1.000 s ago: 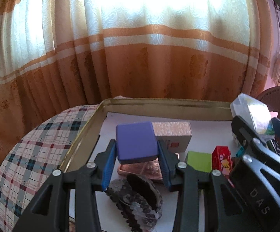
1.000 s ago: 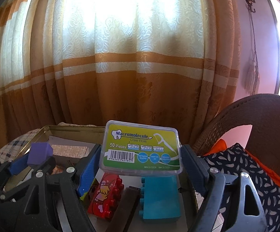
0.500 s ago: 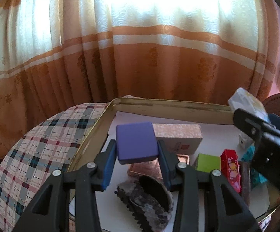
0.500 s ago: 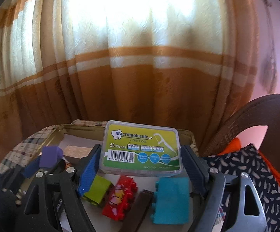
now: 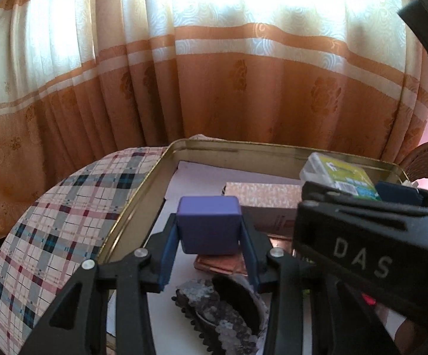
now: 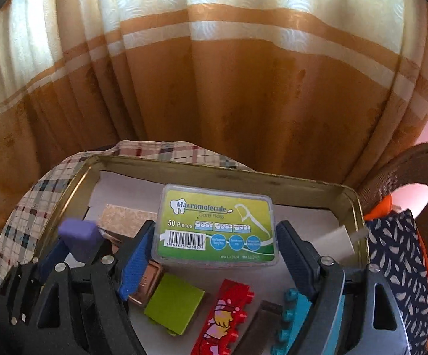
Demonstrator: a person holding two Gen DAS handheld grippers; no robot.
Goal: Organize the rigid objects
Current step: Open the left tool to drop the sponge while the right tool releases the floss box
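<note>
left tool (image 5: 211, 261) clamps purple block (image 5: 209, 228) above tin tray (image 5: 237, 153); right tool (image 6: 214, 261) grips floss box (image 6: 217, 227) over tray's middle | advice: lower each flat onto bare liner; release separately; avoid colliding tools

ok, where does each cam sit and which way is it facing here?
Left wrist: on the left gripper, looking forward along its fingers over the gold tin toward the curtain; it grips a purple block, and the right gripper's black body crosses at right.
Right wrist: on the right gripper, same heading; it grips a floss box, with the left gripper at lower left.
Shared: tin, curtain, purple block, floss box, plaid cloth.
</note>
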